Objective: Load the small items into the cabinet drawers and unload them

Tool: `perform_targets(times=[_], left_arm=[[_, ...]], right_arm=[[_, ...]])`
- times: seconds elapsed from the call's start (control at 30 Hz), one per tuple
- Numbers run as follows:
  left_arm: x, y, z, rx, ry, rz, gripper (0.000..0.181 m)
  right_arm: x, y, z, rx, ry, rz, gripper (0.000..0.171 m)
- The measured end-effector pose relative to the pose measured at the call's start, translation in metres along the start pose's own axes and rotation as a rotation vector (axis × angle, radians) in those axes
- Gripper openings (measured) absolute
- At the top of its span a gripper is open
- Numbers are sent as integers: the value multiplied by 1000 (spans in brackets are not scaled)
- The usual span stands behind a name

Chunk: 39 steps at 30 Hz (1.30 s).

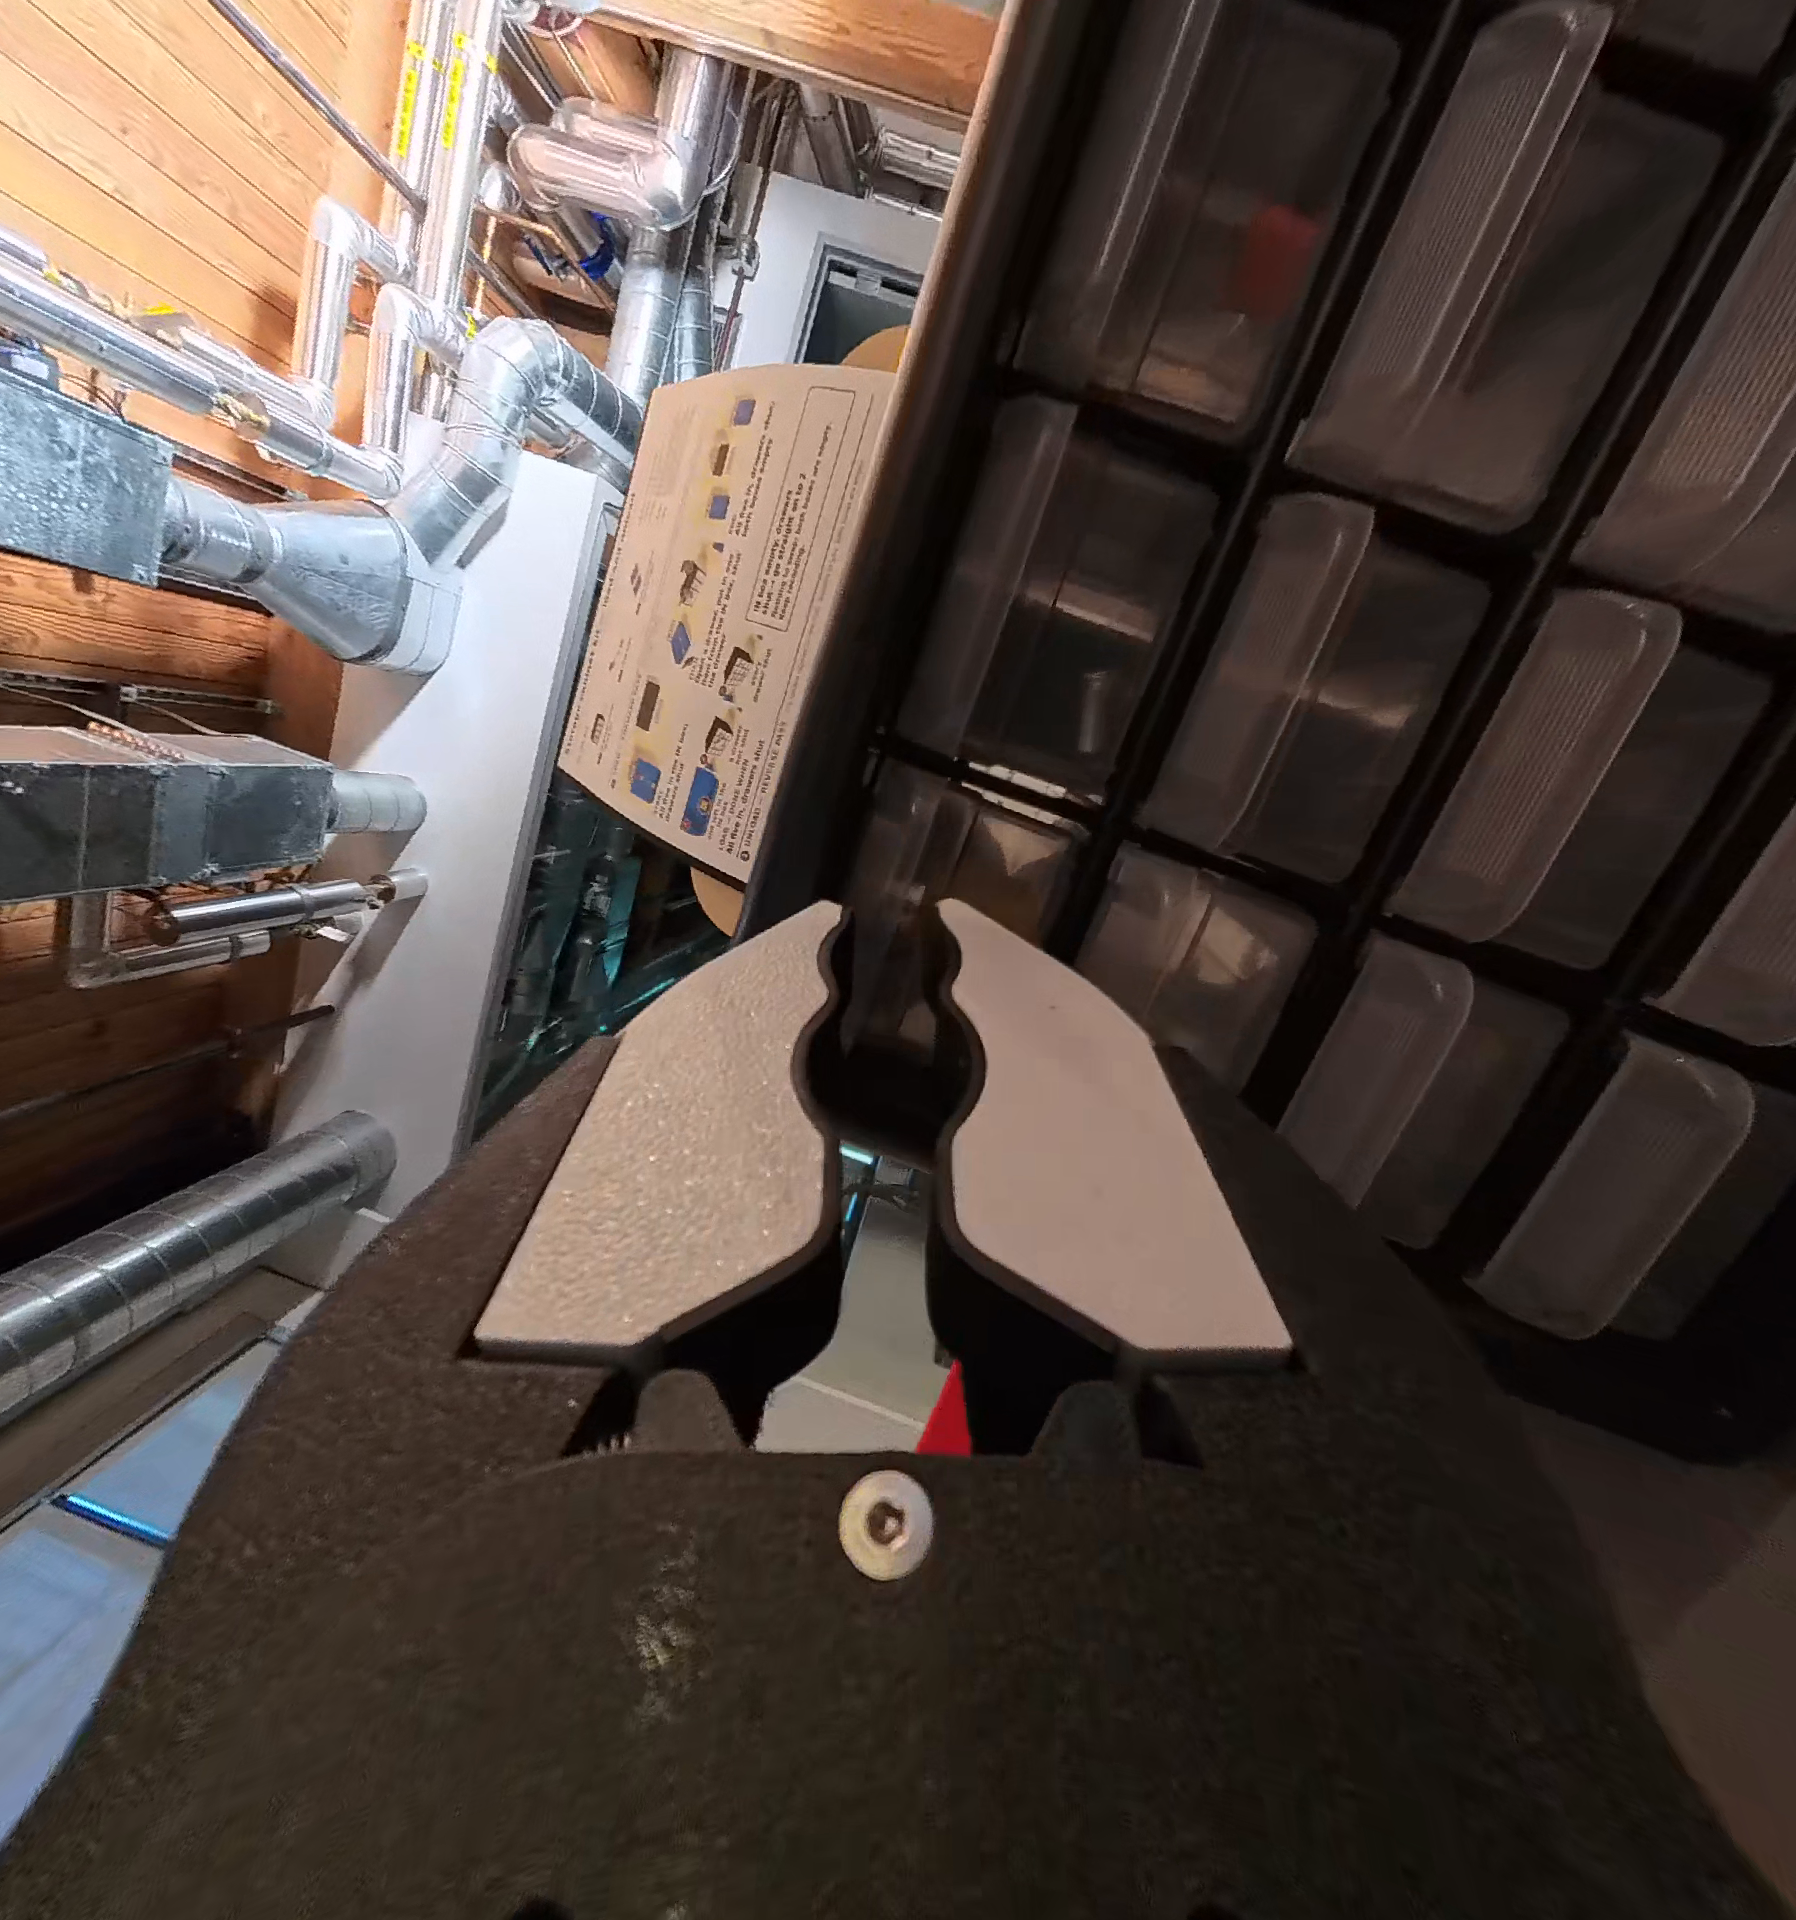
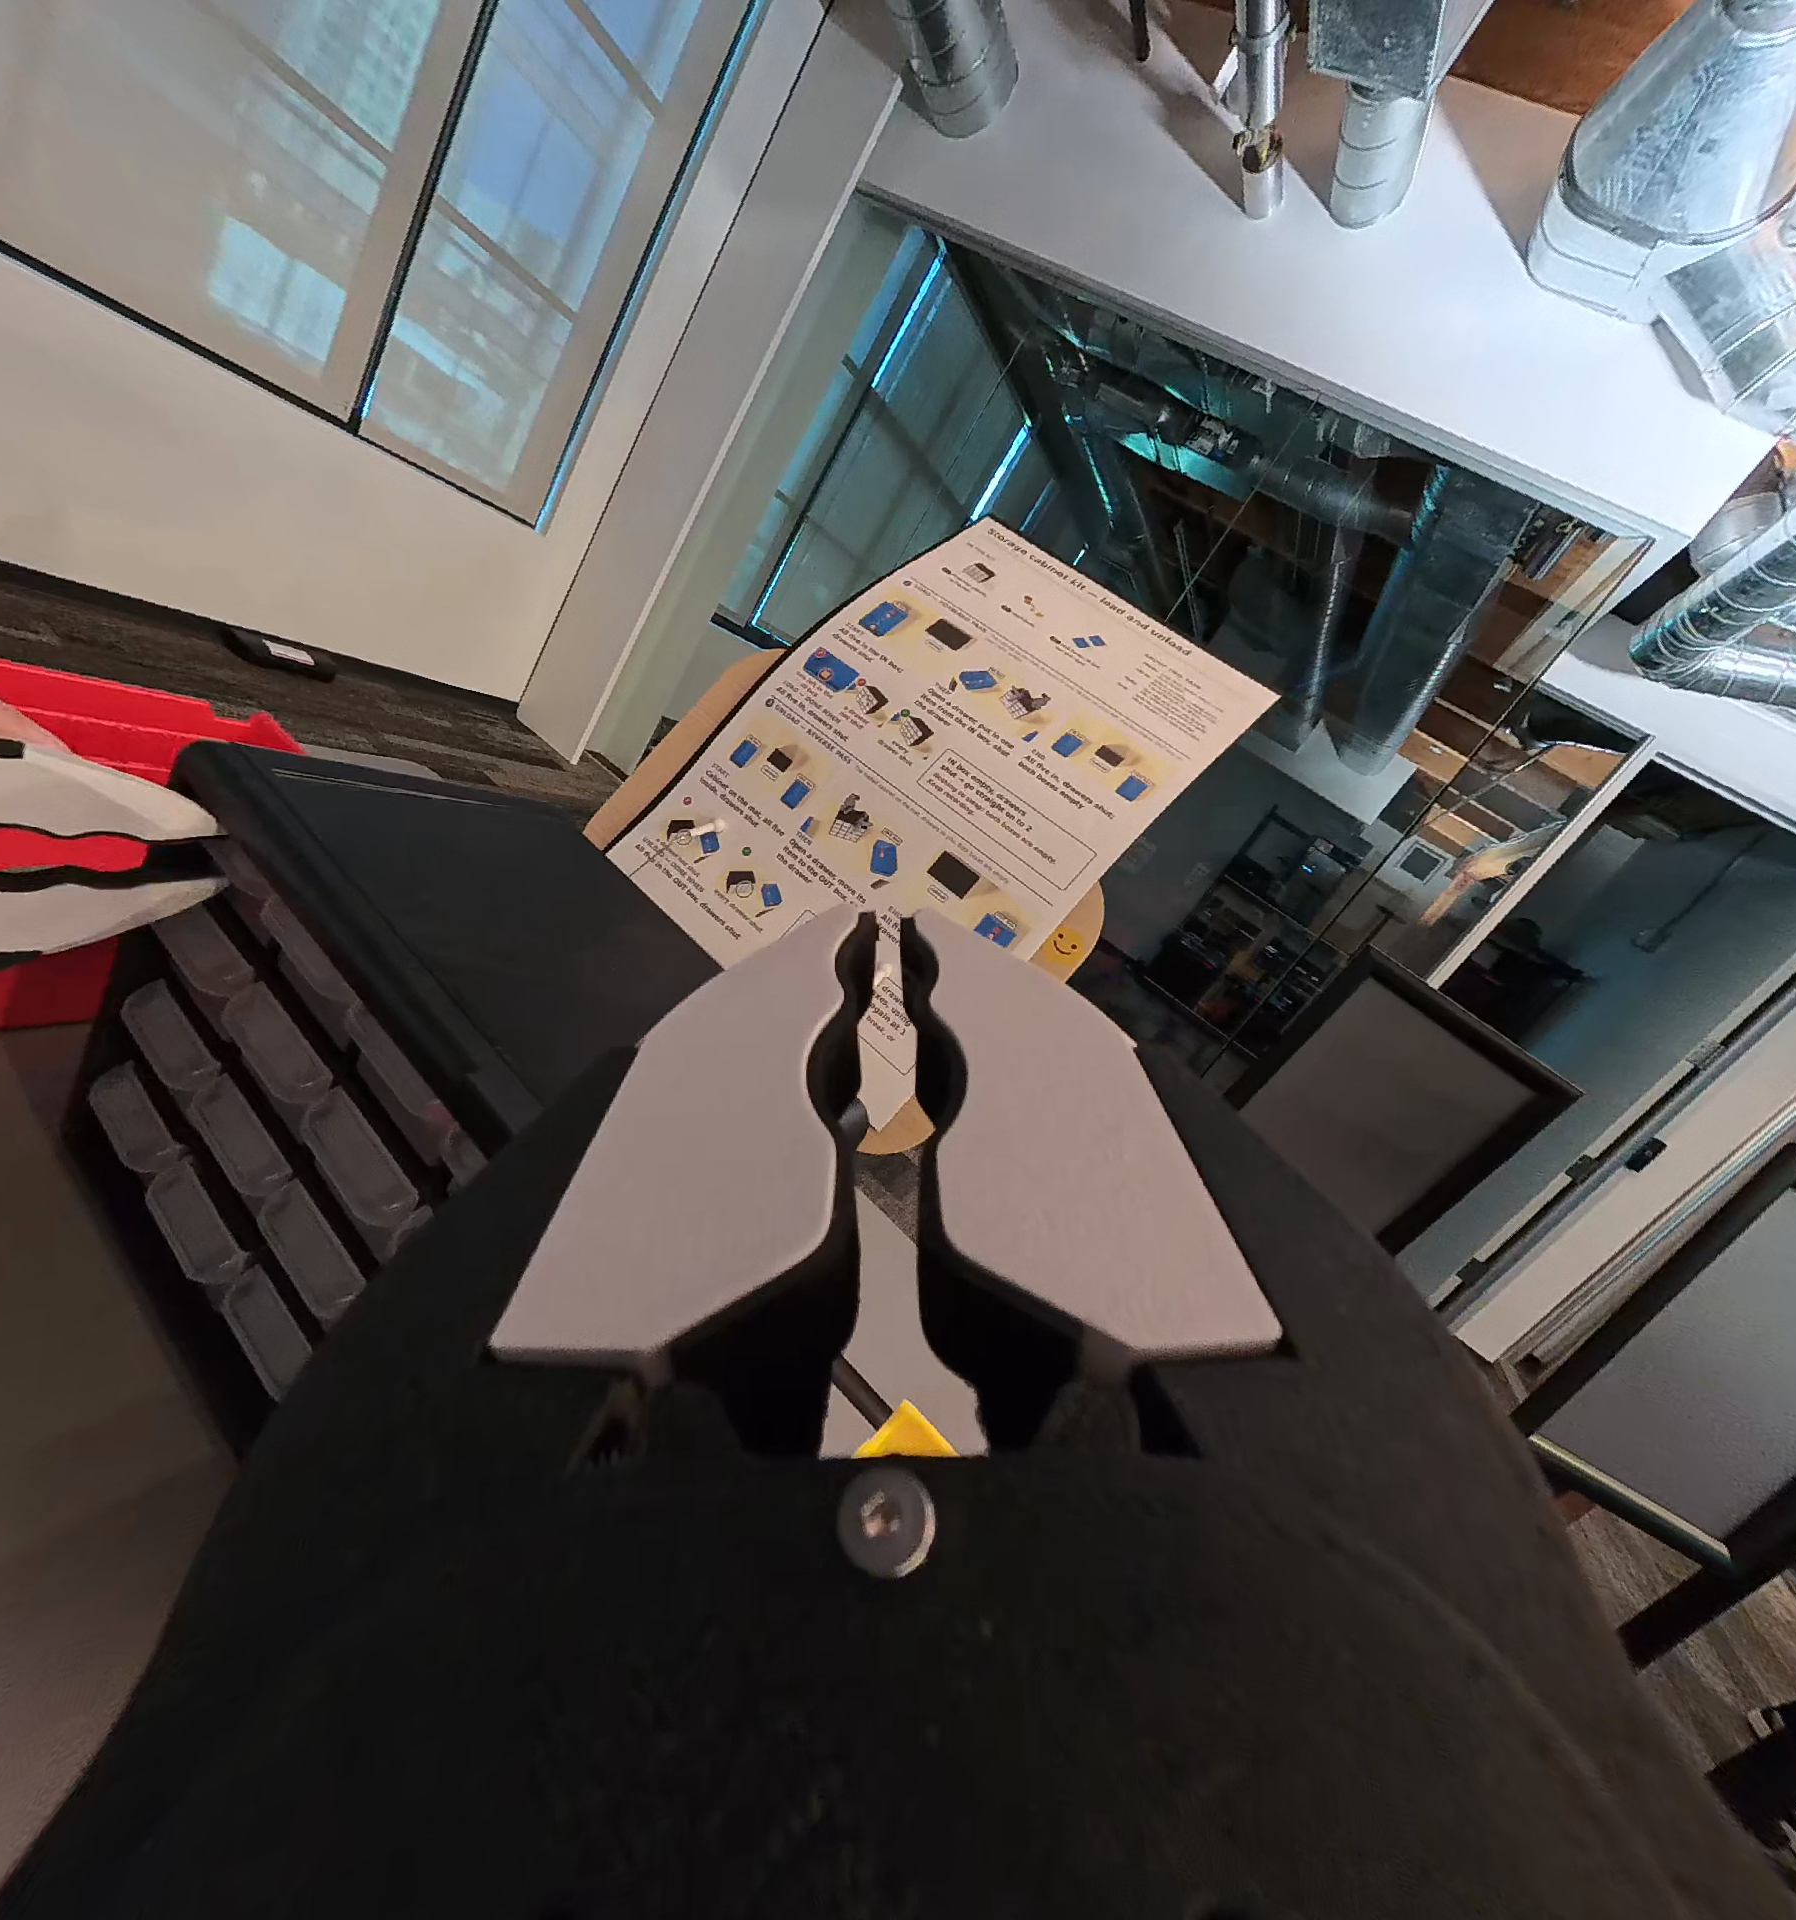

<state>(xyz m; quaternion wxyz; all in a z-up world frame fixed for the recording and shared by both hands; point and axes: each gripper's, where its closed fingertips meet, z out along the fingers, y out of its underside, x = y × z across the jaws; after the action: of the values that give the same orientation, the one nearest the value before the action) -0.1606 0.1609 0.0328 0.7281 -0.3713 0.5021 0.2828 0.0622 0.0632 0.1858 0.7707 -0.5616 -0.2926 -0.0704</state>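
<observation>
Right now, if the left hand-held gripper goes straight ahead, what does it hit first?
Probably the clear drawer at the near edge of the black cabinet: the left hand-held gripper looks closed on its front lip, though depth is unclear.

I see even daylight from the windows (image 2: 437,239); glare on the ducts (image 1: 354,561) left of the cabinet (image 1: 1393,623). Strong fisheye bending at edges. The cabinet's clear drawers are soft, the other gripper (image 2: 52,842) motion-blurred.
</observation>
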Motion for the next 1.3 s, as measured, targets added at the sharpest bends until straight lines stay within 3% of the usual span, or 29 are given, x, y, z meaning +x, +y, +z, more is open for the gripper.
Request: perform_targets(times=[0.37,0.7,1.03,1.2,1.3], left_arm=[[-3,1,0,-23,-54,10,6],[-8,-8,-32,3,-76,-24,7],[-13,-18,-59,44,-105,-46,7],[-12,-21,-67,57,-107,-62,7],[-14,-22,-70,67,-111,-75,7]], right_arm=[[-6,2,4,-9,-25,-6,5],[-36,10,20,-47,-133,16,5],[-177,-29,65,-87,-751,245,9],[-229,-20,100,-443,-1053,246,19],[-251,-3,110,-634,-1119,232,24]])
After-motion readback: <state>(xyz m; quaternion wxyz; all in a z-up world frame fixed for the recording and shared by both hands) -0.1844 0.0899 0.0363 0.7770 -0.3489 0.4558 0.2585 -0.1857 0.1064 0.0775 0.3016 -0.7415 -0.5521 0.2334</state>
